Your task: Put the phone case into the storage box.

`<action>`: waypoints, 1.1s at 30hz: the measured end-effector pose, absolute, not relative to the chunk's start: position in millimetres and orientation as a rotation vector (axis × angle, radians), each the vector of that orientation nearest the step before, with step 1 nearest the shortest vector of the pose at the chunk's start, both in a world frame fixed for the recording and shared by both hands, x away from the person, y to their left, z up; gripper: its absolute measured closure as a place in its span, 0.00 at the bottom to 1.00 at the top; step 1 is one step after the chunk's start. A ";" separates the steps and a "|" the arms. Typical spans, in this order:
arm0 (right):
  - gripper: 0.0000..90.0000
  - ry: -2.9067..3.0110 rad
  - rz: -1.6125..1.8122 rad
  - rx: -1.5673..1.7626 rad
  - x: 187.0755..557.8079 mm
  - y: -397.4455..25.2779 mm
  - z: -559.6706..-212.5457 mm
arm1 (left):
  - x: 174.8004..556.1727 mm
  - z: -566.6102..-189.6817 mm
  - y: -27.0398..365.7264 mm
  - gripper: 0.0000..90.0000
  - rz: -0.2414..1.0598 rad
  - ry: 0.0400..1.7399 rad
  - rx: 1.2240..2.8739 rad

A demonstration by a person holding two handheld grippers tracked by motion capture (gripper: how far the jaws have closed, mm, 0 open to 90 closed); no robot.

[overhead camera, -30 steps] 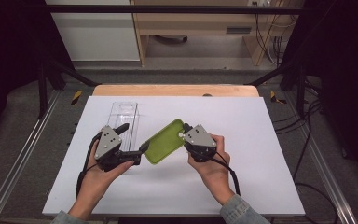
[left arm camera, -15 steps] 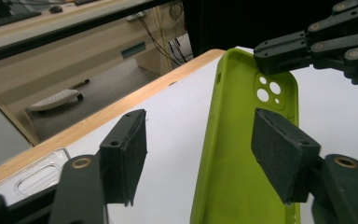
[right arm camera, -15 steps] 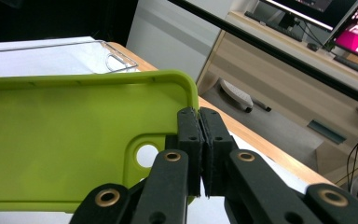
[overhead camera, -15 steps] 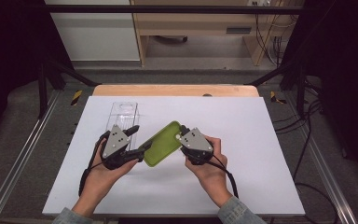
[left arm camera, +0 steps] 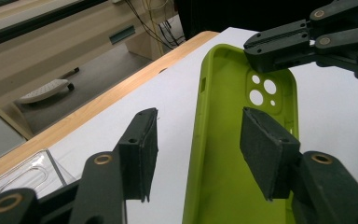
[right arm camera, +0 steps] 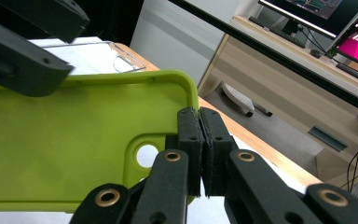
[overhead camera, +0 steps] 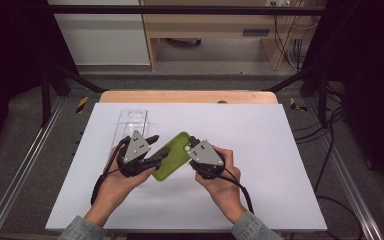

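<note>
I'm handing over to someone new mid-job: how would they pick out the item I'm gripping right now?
On the white table top, look between the person's two hands near the front edge. There the right gripper pinches the camera-hole end of a lime green phone case, inside facing up. The only other item nearby, a clear plastic package, is colourless and lies flat behind the left gripper.

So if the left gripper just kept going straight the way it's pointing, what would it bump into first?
Probably the green case: the left gripper stands open with the case's rim between its jaws. Further along that line the right gripper is pinching the case's far end, though depth is hard to judge.
</note>
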State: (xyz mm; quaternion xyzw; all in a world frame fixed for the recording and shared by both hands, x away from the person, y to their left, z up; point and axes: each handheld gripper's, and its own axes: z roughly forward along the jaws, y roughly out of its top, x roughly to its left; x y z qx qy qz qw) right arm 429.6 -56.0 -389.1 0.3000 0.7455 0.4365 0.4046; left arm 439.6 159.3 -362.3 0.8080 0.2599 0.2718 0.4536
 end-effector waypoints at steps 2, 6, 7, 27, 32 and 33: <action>0.98 1.882 1.100 0.749 429.1 -55.1 -389.3 | 440.5 -362.2 157.5 0.56 0.662 0.647 2.003; 0.98 1.880 1.086 0.726 427.0 -52.5 -390.2 | 442.2 -361.9 154.7 0.60 0.669 0.636 2.020; 0.98 1.879 1.084 0.718 426.1 -51.9 -390.4 | 442.4 -362.4 154.0 0.60 0.658 0.643 2.024; 0.98 1.880 1.064 0.658 419.7 -44.4 -396.5 | 446.5 -364.9 150.5 0.67 0.611 0.659 2.041; 0.98 1.877 1.052 0.628 417.5 -41.5 -396.1 | 447.0 -365.3 148.9 0.70 0.587 0.658 2.048; 0.98 1.876 1.051 0.624 416.9 -40.9 -395.9 | 447.1 -365.3 148.8 0.71 0.582 0.659 2.049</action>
